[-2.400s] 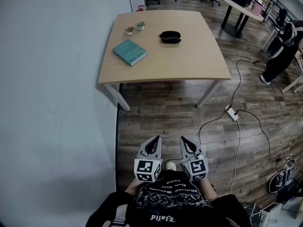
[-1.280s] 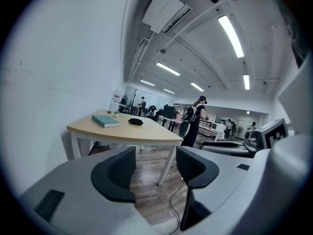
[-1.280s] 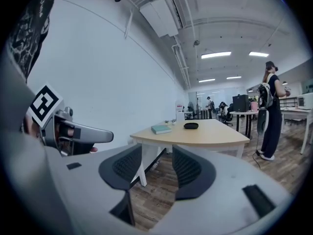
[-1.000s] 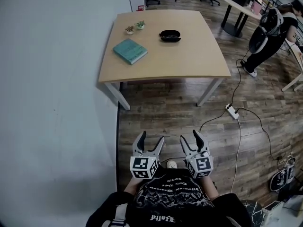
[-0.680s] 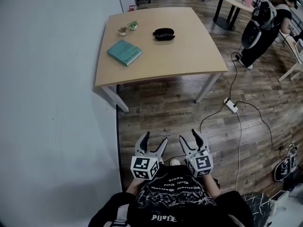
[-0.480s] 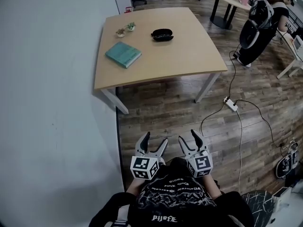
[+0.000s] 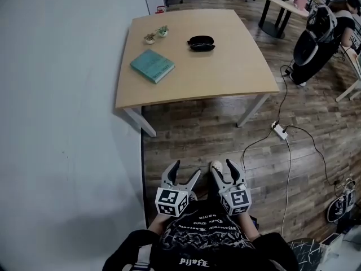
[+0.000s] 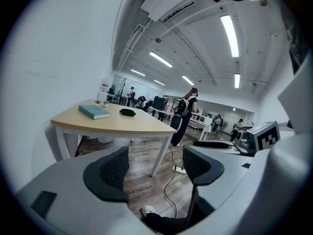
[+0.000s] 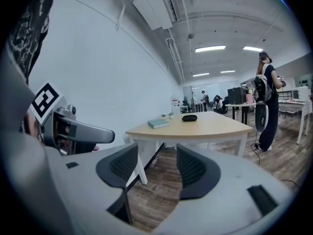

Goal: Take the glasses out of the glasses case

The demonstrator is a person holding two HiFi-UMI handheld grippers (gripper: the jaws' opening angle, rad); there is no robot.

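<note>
A black glasses case [image 7: 201, 43] lies closed on the far part of a light wooden table [image 7: 237, 66]; it also shows small in the left gripper view [image 8: 127, 112] and the right gripper view [image 9: 189, 118]. No glasses are visible. Both grippers are held low near my body, well short of the table, over the wooden floor. My left gripper [image 7: 183, 173] is open and empty, and the same shows in its own view [image 8: 154, 164]. My right gripper [image 7: 223, 169] is open and empty too [image 9: 156, 168].
A teal book [image 7: 153, 65] lies on the table's left part, two small potted plants [image 7: 155, 35] at its far left. A power strip [image 7: 278, 131] and cables run over the floor at right. A person with a backpack [image 7: 321, 38] stands beyond the table. A white wall [image 7: 62, 95] runs along the left.
Both grippers went from shut to open. My view has swayed a little and I have stepped slightly; a shoe now shows between the grippers. The person at right has moved about.
</note>
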